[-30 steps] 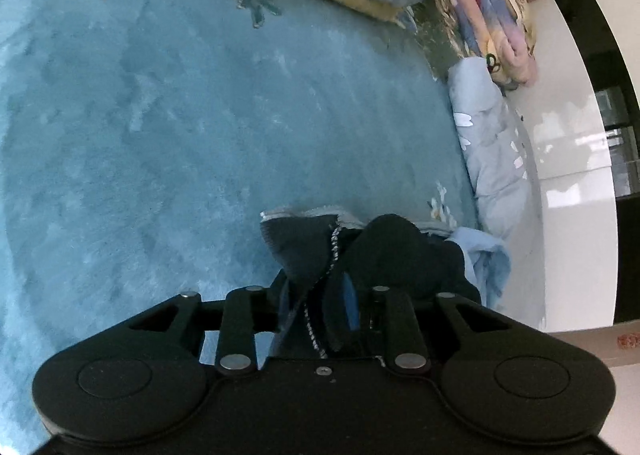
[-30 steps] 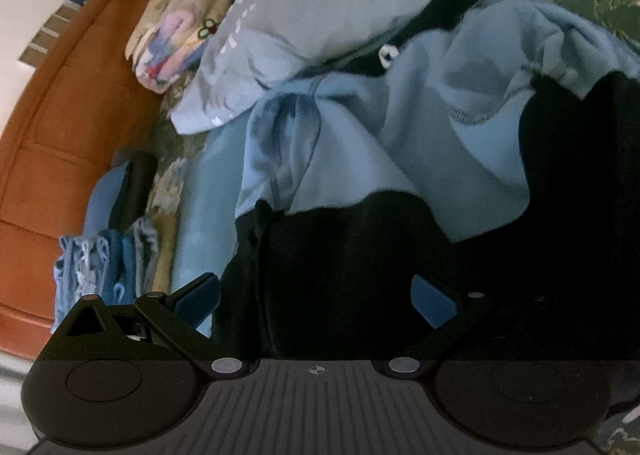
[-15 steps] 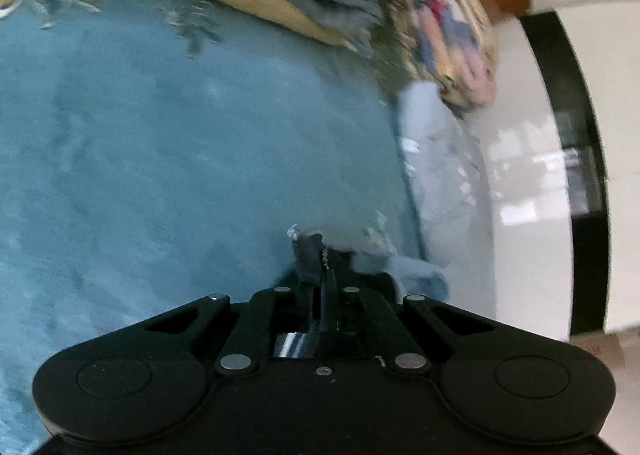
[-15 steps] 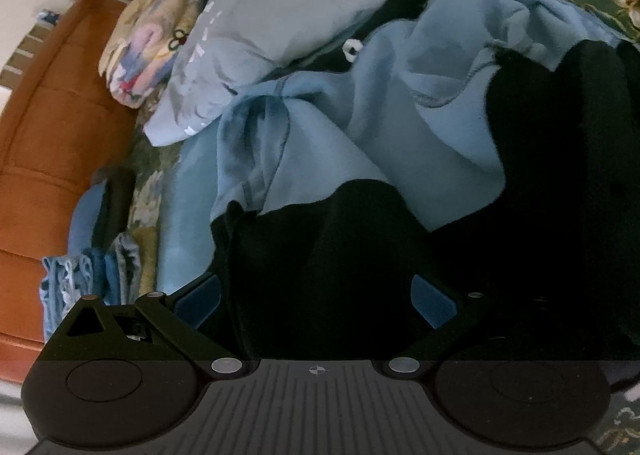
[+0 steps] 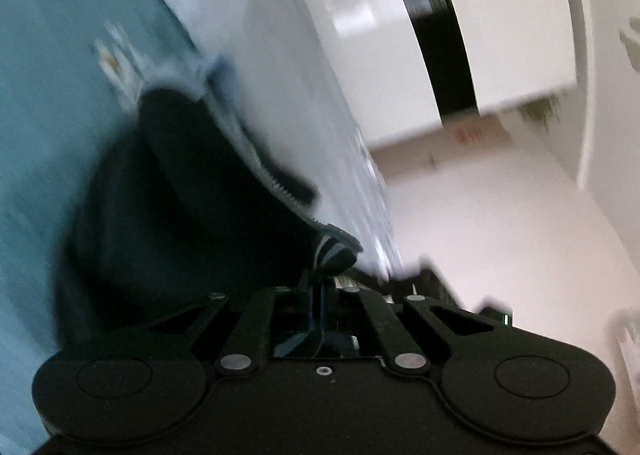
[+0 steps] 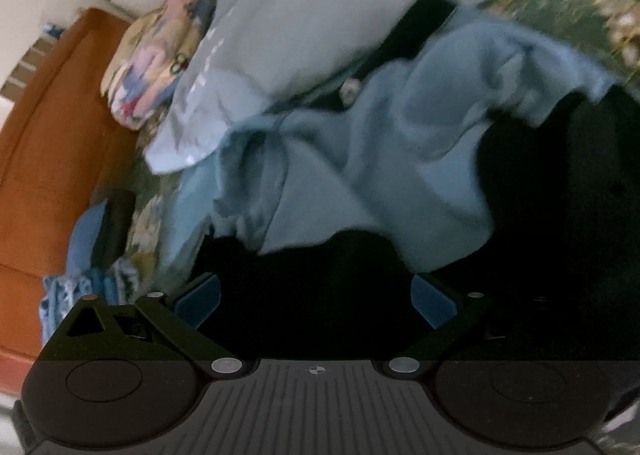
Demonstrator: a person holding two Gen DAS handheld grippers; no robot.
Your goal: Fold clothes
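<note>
While left gripper [image 5: 320, 295] stays clenched on dark garment [image 5: 180, 207], lift clear of blue blanket [image 5: 48, 95]; right gripper [image 6: 316, 295], jaws spread, should catch the opposite hem.

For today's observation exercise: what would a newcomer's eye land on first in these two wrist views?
The left gripper, shut on a dark garment with a striped cuff that fills the left view's lower left. In the right view, a crumpled light blue garment lies mid-frame over black cloth, beyond the open right gripper.

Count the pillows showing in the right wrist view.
2. The pale blue pillow lies behind the clothes pile; the colourful patterned pillow sits left of it, by the wooden headboard. Others may be hidden.
</note>
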